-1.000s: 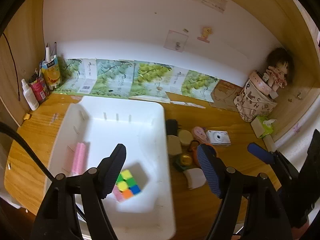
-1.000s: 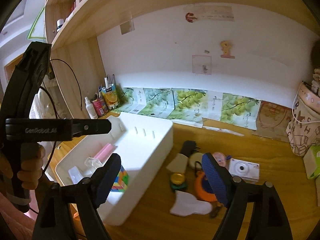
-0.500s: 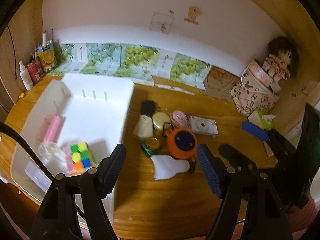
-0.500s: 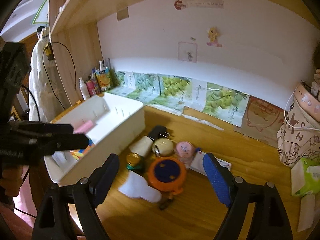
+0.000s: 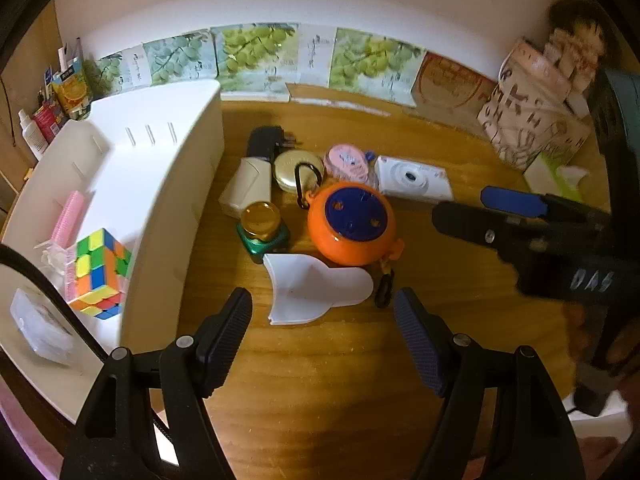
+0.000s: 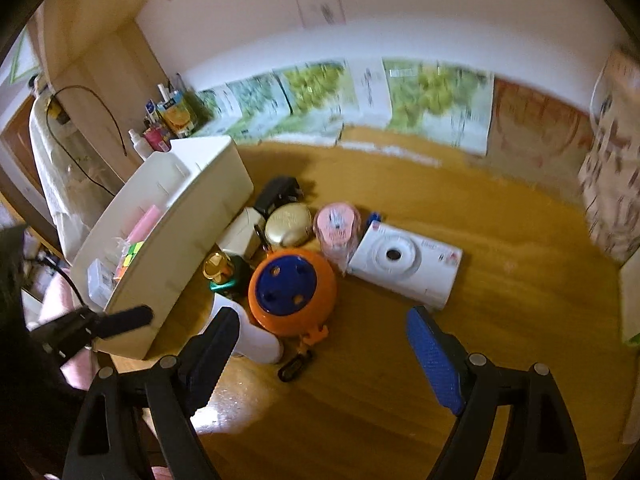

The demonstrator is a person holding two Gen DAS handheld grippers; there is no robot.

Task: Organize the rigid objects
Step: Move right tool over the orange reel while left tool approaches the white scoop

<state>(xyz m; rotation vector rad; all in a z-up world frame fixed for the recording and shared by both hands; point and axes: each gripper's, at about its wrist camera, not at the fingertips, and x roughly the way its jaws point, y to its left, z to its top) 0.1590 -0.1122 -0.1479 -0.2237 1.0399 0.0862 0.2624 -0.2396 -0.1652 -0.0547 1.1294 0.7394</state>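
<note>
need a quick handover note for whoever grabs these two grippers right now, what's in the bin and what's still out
Left gripper: open, empty, above the white scoop.
Right gripper: open, empty, near the orange round case.
Done: Rubik's cube, pink comb and a clear plastic piece lie in the white bin.
Left on the desk: scoop, orange case, green jar with gold lid, gold tin, pink round item, white camera, black charger, beige box.
</note>
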